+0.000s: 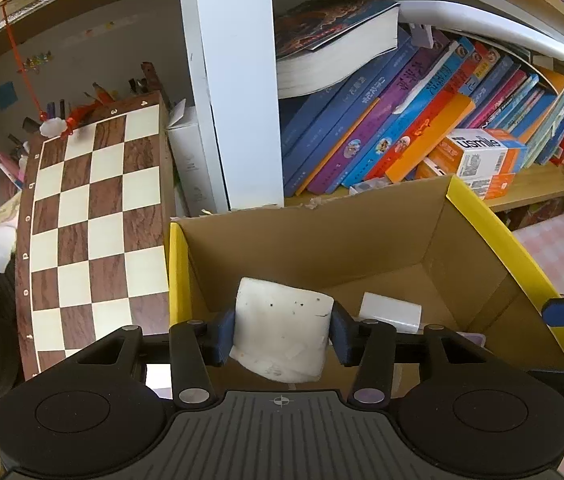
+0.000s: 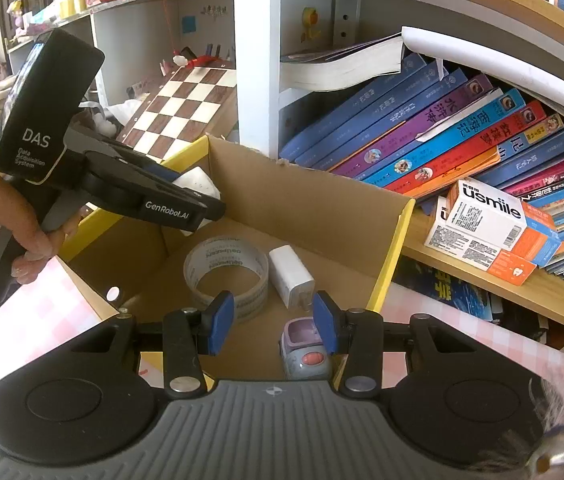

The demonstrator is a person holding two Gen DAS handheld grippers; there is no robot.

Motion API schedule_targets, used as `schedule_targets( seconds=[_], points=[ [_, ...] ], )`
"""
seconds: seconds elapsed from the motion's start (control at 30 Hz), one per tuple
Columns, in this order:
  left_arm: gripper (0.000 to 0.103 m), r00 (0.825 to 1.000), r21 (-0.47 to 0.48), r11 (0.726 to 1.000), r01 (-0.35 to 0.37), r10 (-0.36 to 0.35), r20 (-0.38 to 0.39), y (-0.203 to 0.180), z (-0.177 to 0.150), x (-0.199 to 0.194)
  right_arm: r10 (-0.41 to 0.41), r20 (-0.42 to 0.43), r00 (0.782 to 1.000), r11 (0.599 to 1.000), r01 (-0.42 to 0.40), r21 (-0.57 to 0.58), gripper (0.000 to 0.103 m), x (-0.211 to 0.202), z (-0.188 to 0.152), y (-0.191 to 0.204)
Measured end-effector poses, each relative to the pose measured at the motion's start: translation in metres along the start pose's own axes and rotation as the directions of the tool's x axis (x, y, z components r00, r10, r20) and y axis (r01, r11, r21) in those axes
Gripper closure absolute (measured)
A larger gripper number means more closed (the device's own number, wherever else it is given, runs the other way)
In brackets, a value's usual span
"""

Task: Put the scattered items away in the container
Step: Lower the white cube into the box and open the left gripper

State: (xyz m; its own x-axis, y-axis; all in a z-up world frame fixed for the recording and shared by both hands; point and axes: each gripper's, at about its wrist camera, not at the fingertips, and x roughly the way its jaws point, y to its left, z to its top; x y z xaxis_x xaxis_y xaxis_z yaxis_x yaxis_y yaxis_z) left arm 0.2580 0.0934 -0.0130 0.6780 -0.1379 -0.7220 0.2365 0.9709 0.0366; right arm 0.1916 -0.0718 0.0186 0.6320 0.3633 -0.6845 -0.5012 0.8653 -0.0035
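One "usmile" box (image 2: 490, 226) (orange/white) nr books (image 2: 442, 128).

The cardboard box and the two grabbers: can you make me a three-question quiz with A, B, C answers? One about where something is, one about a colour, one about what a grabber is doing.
1. Where is the tape roll?
A. On the bookshelf
B. Inside the cardboard box
C. On the chessboard

2. What colour is the box's top edge?
A. Yellow
B. Green
C. Red

3. What is the left gripper doing?
A. Hanging open with nothing in it
B. Pinching a book
C. Squeezing a white block over the box

Answers: 1 B, the roll lies on the box floor beside the white charger. 2 A, yellow strips run along the rim. 3 C, both pads press the block's sides; the right gripper is the open one.
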Motion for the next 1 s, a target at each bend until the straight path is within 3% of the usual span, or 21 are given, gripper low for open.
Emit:
schedule_targets(
  seconds=[0.4, 0.53, 1.0],
  points=[
    [0.05, 1.0, 0.003, 1.0, -0.001, 0.001, -0.005, -0.001, 0.0, -0.003, -0.001, 0.0, 1.0, 1.0, 0.001, 0.002, 0.062, -0.005, -0.001, 0.003],
    [0.031, 1.0, 0.001, 1.0, -0.002, 0.002, 0.014, -0.003, 0.001, -0.007, -0.003, -0.001, 1.0, 1.0, 0.003, 0.001, 0.062, -0.006, -0.001, 0.003],
    [0.03, 0.996, 0.009, 1.0, 0.007, -0.008, 0.088, -0.016, 0.007, -0.042, -0.008, 0.009, 1.0, 1.0, 0.008, 0.006, 0.062, -0.015, -0.004, 0.007]
  ],
)
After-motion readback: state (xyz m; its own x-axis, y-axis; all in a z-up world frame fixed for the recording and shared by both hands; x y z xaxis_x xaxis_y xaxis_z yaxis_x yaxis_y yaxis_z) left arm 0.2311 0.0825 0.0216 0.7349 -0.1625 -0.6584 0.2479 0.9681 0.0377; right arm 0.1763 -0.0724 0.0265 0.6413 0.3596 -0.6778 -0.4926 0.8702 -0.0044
